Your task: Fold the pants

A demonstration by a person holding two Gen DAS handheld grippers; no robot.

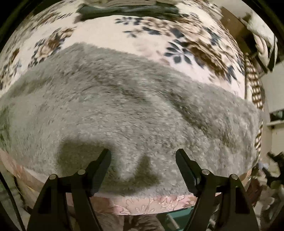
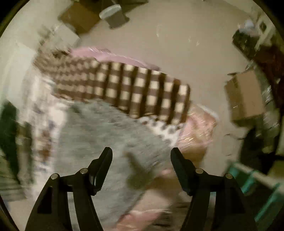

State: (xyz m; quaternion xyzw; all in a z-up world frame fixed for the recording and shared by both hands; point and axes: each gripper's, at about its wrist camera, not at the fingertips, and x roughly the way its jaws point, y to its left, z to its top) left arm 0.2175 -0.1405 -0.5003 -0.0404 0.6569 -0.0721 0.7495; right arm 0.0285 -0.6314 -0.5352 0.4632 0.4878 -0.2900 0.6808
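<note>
The grey fleece pants (image 1: 124,106) lie spread across a floral bedspread (image 1: 106,33), filling most of the left wrist view. My left gripper (image 1: 142,154) is open and empty, just above the pants' near edge. In the blurred right wrist view the same grey pants (image 2: 110,138) lie below my right gripper (image 2: 142,152), which is open and empty, over the pants' end near the bed corner.
A brown checked blanket (image 2: 134,88) hangs at the bed's edge beyond the pants. Pink quilted bedding (image 2: 197,135) shows at the corner. A cardboard box (image 2: 246,96) and a grey bin (image 2: 113,16) stand on the floor. The bed's near edge (image 1: 150,204) has pink trim.
</note>
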